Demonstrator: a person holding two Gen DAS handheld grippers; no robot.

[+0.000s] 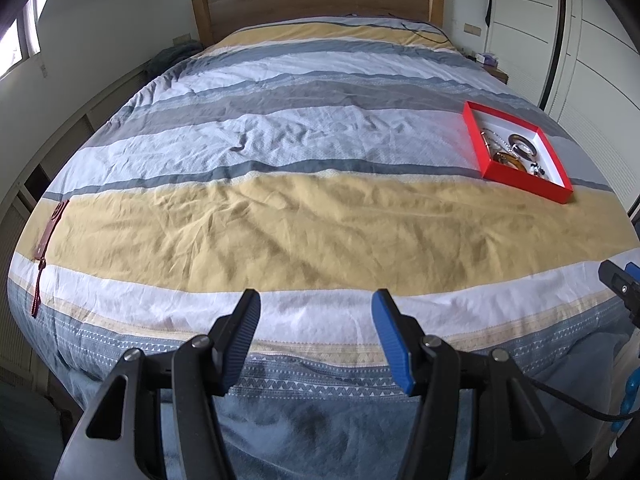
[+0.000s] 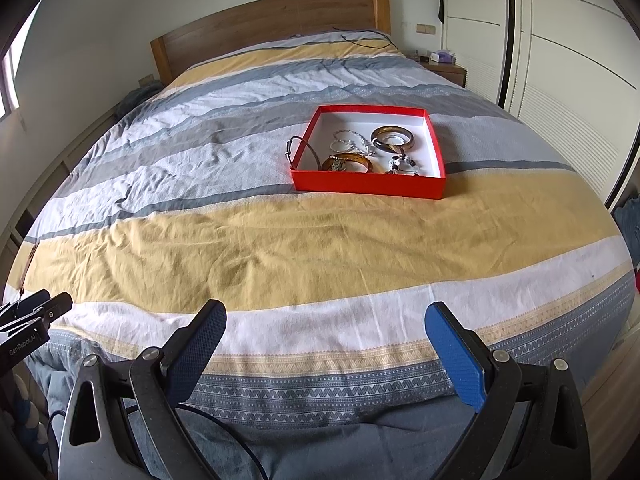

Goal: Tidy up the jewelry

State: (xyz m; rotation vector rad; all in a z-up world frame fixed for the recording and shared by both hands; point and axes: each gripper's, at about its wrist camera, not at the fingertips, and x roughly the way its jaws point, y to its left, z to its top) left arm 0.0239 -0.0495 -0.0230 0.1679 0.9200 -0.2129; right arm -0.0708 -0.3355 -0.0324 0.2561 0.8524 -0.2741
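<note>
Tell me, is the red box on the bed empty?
No, the red box holds bangles and other jewelry on its white floor.

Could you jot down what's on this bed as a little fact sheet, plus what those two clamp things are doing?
Surface: striped bedspread
Container: red tray, open top, white inside
Contents: amber bangles, silver chains, beaded piece
Hanging over the tray's edge: thin wire bangle
Far left bed edge: dark red strap
Left gripper: open, holding nothing
Right gripper: open, holding nothing

A shallow red box (image 2: pixel 368 184) with a white inside holds amber bangles (image 2: pixel 392 138), silver chains (image 2: pixel 352 142) and beads; a thin dark bangle (image 2: pixel 298 148) straddles its left wall.
</note>
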